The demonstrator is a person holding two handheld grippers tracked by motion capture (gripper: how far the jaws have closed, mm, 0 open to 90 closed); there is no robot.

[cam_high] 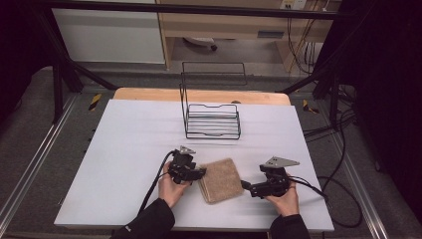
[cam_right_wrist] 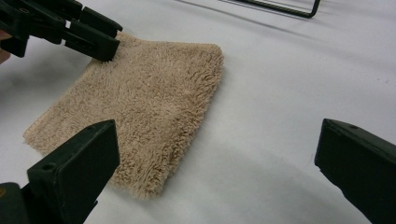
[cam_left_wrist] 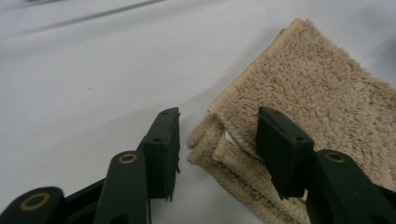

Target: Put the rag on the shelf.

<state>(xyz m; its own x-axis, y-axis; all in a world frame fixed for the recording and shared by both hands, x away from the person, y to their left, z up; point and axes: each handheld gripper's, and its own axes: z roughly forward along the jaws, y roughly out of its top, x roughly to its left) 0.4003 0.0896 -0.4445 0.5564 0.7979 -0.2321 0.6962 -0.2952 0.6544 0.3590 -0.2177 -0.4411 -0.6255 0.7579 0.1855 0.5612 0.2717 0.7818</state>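
A folded tan towel (cam_high: 220, 180) lies flat on the white table (cam_high: 124, 149) near the front edge. My left gripper (cam_high: 201, 173) is at the towel's left edge. In the left gripper view its jaws (cam_left_wrist: 218, 116) stand apart, with the layered corner of the towel (cam_left_wrist: 317, 107) between them and one jaw over the pile. My right gripper (cam_high: 247, 188) rests just right of the towel with its jaws wide apart (cam_right_wrist: 217, 135) and nothing between them. The towel (cam_right_wrist: 140, 102) lies ahead of it, with the left gripper (cam_right_wrist: 100, 39) at the far corner.
A black wire rack (cam_high: 211, 119) stands upright at the middle of the table, behind the towel; its base rail (cam_right_wrist: 280, 7) crosses the top of the right gripper view. Cables trail from both grippers. Black frame bars border the table.
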